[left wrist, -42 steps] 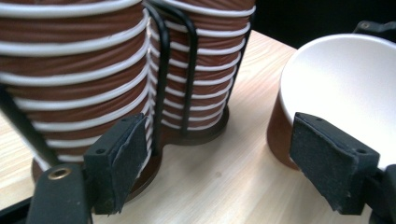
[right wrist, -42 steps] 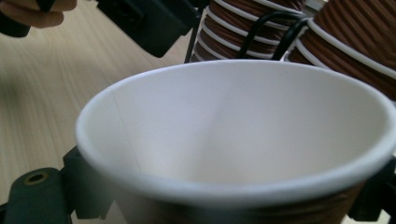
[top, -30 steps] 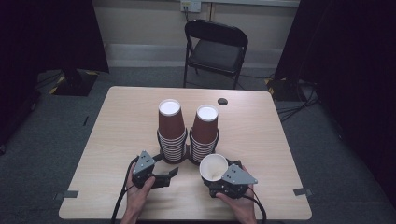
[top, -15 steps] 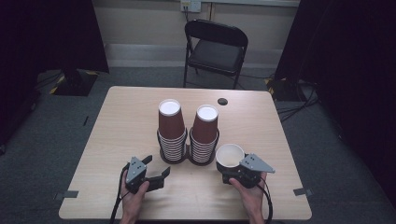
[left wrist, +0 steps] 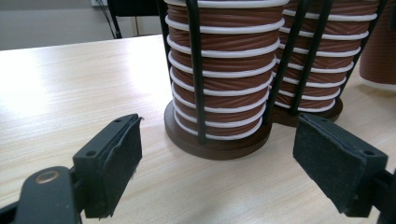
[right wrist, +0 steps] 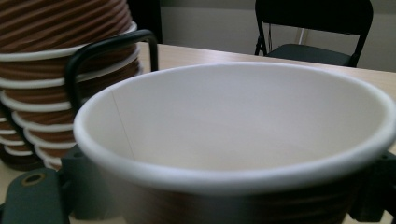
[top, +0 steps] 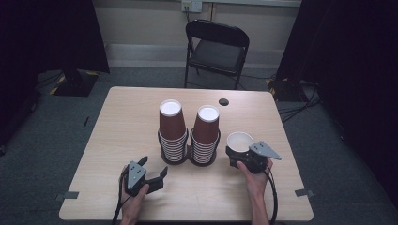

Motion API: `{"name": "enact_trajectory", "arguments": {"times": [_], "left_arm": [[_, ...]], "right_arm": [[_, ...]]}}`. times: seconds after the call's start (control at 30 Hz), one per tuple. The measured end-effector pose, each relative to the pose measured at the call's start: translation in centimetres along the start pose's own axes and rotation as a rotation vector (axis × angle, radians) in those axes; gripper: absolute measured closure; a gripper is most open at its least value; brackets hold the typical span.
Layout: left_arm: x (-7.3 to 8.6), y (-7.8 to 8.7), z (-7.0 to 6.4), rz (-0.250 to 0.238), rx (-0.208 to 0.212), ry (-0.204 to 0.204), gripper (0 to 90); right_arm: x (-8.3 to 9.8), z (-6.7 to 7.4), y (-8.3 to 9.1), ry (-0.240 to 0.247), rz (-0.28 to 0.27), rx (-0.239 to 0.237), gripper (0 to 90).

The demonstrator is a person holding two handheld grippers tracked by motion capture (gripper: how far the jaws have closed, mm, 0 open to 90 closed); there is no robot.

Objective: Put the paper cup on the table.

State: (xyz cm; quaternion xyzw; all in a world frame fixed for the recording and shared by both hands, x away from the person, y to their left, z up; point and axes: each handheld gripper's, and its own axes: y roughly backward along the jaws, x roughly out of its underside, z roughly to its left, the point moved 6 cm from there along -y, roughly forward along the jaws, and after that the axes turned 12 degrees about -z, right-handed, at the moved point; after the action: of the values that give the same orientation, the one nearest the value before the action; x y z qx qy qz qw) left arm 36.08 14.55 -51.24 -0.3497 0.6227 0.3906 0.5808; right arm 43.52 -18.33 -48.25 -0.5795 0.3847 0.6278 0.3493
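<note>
A black wire cup holder [top: 188,154] stands near the middle of the table [top: 117,122] and carries 2 stacks of brown paper cups, the left stack [top: 172,131] and the right stack [top: 206,133], each with white rims showing between the wires. Right of the holder, close to the right stack, the right gripper [top: 241,157] grips a single brown cup [top: 240,142] upright, its white inside facing up; in the right gripper view the cup [right wrist: 243,140] sits between the jaws with the holder's wire [right wrist: 107,51] just beyond it. In front of the holder and to its left, the left gripper [top: 152,174] rests low over the table with its jaws spread wide and holding nothing; its own view looks at the holder's round base [left wrist: 217,140]. Beyond the holder, a folding chair [top: 217,47] stands behind the table.
</note>
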Motion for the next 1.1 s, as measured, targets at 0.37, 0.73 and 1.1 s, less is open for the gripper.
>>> {"name": "enact_trajectory", "arguments": {"times": [0.37, 0.73, 1.1], "left_arm": [[0.0, 0.4, 0.8, -0.022, -0.008, 0.062, 15.4], [-0.1, 0.4, 0.6, -0.025, -0.025, 0.023, 15.4], [-0.1, 0.4, 0.4, -0.026, -0.035, 0.009, 15.6]], "right_arm": [[-0.2, -1.9, -2.5, -0.023, -0.042, 0.033, 10.1], [1.2, -1.9, -3.7, -0.031, -0.034, 0.034, 9.8], [1.8, -1.7, -3.5, 0.001, 0.028, 0.017, 10.5]]}}
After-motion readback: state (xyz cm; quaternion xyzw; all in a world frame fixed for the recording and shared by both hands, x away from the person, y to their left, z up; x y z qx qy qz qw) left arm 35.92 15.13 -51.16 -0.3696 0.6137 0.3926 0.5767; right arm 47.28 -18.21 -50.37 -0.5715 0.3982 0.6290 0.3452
